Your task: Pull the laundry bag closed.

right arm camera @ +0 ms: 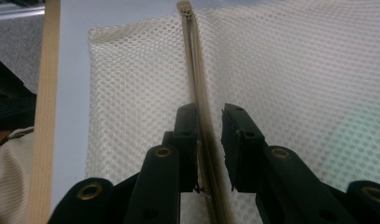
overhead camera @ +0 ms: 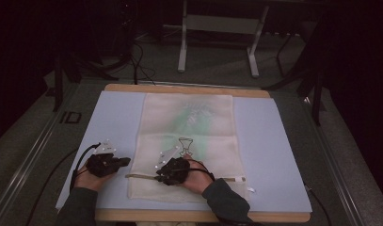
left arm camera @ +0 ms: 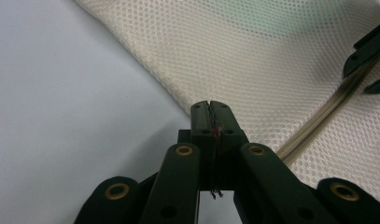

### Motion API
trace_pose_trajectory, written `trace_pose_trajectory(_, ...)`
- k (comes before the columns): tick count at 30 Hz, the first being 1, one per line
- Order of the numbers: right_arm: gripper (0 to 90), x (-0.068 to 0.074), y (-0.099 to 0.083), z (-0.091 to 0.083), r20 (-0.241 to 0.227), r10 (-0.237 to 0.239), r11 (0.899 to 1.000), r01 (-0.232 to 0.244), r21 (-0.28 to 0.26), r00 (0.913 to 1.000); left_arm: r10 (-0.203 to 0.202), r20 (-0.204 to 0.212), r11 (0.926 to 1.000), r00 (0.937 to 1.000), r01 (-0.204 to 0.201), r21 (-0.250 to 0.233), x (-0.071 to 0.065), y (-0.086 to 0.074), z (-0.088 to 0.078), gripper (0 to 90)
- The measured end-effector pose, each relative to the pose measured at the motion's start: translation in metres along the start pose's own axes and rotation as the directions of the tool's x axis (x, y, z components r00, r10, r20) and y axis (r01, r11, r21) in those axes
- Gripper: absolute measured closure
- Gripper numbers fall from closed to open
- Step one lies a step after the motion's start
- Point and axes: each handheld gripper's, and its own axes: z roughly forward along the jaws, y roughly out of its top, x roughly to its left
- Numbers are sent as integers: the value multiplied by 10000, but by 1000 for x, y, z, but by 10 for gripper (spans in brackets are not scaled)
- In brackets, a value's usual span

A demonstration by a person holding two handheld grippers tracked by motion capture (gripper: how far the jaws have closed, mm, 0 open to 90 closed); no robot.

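Observation:
A cream mesh bag (overhead camera: pixel 187 122) lies flat on a blue mat (overhead camera: pixel 114 122), with a zipper (overhead camera: pixel 227 179) running across its near end. My left gripper (overhead camera: pixel 127 161) rests at the bag's left edge. In the left gripper view, this gripper (left arm camera: pixel 211 105) is shut, its tips right at the edge of the mesh (left arm camera: pixel 271 56); whether mesh is pinched I cannot tell. My right gripper (overhead camera: pixel 157 178) lies over the zipper and points left. In the right gripper view, its jaws (right arm camera: pixel 208 109) stand apart astride the zipper (right arm camera: pixel 192 56), with a gap at the right pad.
Something pale green (overhead camera: pixel 198 117) shows through the mesh at the bag's middle, near a small printed emblem (overhead camera: pixel 185 143). The mat covers a wooden table (overhead camera: pixel 189 88) whose edge (right arm camera: pixel 47 93) runs close by the bag. A metal stand (overhead camera: pixel 217 28) stands on the floor beyond.

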Motion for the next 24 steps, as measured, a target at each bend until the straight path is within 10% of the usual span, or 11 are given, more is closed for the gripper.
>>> trace_pose_trajectory(24, 756, 4, 30, 22, -293, -298, 9995, 295, -101, 9991, -170, -50, 9998, 9998, 169, -132, 3, -2, -2, 882)
